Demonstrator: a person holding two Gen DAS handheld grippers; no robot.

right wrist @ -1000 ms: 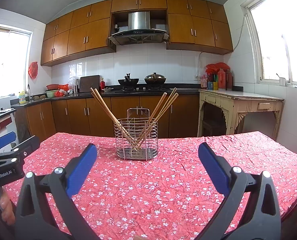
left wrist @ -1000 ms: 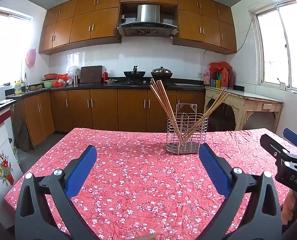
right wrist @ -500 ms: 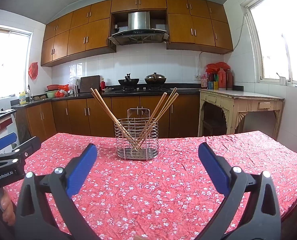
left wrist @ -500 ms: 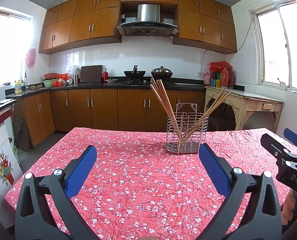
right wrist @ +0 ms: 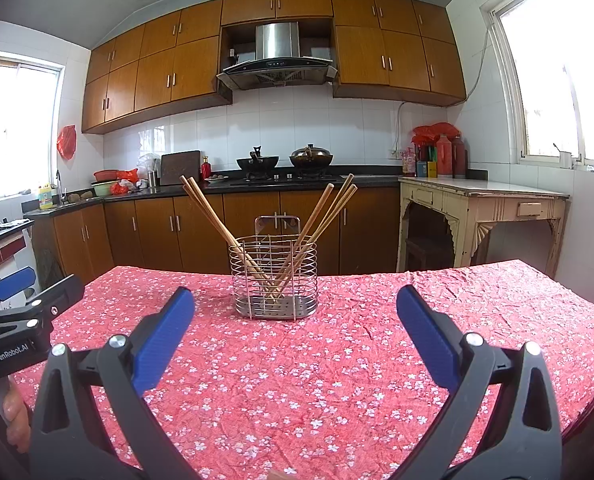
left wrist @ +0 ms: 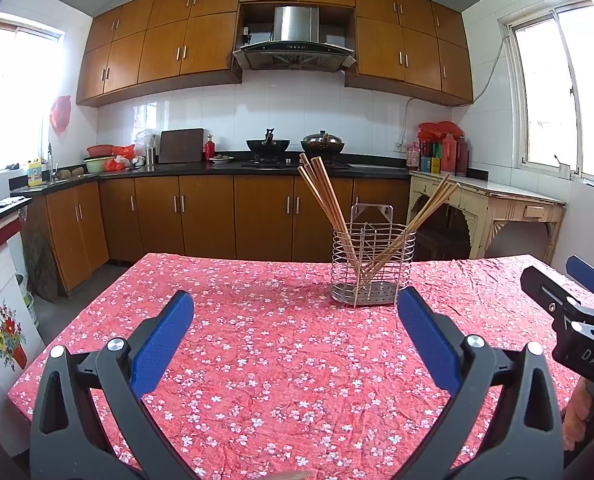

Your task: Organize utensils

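Note:
A wire utensil holder (left wrist: 371, 268) (right wrist: 274, 276) stands upright on the red flowered tablecloth (left wrist: 281, 356) (right wrist: 337, 372), toward the far side. Several wooden chopsticks (left wrist: 324, 196) (right wrist: 213, 216) lean out of it in two bunches, left and right. My left gripper (left wrist: 295, 340) is open, held low over the cloth, short of the holder and a little to its left, with nothing between its blue pads. My right gripper (right wrist: 295, 340) is also open and empty, facing the holder from the near side. Each gripper shows at the edge of the other's view.
Beyond the table runs a kitchen counter (left wrist: 225, 168) with woks, a cutting board and bottles over brown cabinets. An old cream side table (right wrist: 485, 208) stands at the right wall. A hand (right wrist: 15, 420) grips the left tool's handle.

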